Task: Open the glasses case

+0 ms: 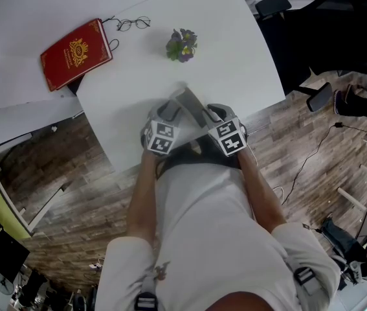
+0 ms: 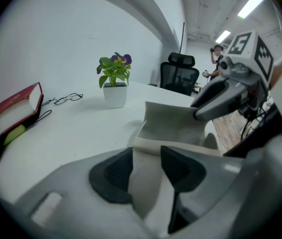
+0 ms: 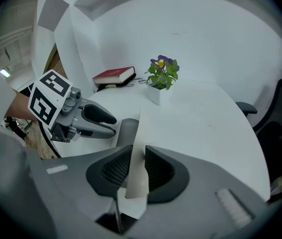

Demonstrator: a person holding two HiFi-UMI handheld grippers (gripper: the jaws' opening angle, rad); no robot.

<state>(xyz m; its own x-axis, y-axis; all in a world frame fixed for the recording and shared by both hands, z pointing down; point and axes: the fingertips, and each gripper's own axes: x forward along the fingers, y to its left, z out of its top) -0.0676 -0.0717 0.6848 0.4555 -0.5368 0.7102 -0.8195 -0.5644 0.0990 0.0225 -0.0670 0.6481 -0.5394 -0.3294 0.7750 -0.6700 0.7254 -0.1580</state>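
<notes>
The pale glasses case lies at the near edge of the white table, its lid flap raised. In the left gripper view my left gripper is shut on the case's lower part, which fills the gap between the dark pads, while the flap stands up beyond. My right gripper is shut on the thin edge of that flap, pads close on both sides. In the head view the left gripper and the right gripper sit side by side at the case.
A small potted plant stands mid-table beyond the case. A red book and a pair of eyeglasses lie at the far left. A black office chair stands right of the table, with cables on the wooden floor.
</notes>
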